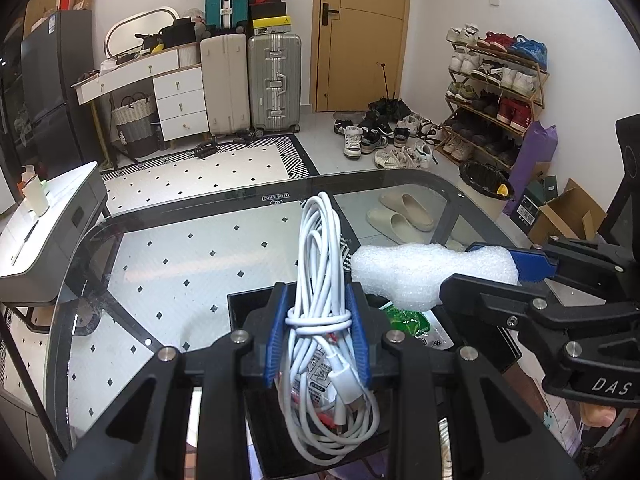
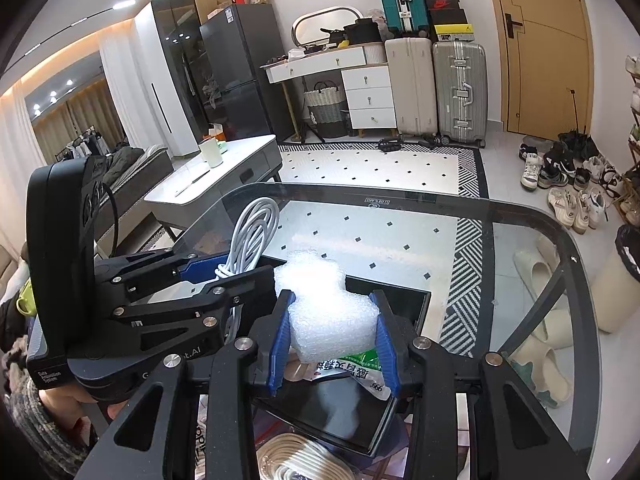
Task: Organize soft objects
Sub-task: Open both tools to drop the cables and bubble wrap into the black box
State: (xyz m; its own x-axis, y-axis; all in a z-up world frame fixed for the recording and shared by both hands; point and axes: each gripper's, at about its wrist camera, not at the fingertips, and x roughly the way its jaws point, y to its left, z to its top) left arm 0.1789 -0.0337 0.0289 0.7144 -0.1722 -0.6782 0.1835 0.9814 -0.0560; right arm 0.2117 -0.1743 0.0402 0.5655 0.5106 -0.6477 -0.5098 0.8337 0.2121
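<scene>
My left gripper [image 1: 318, 312] is shut on a coiled white cable [image 1: 320, 264] that stands upright between its blue pads. From the right wrist view, that cable [image 2: 252, 232] pokes up at the left. My right gripper [image 2: 334, 332] is shut on a piece of white foam wrap [image 2: 324, 304]; the same foam wrap [image 1: 424, 268] reaches in from the right in the left wrist view. Both grippers hover over a black tray [image 2: 404, 300] on the glass table. A green and white sachet [image 2: 356, 368] lies in the tray beneath the foam.
The glass table [image 1: 168, 256] has a rounded dark rim. A beige coiled cord [image 2: 296, 460] lies near the bottom edge. A white side table [image 2: 224, 176] with a cup stands to the left. Slippers [image 1: 404, 212] show on the floor through the glass.
</scene>
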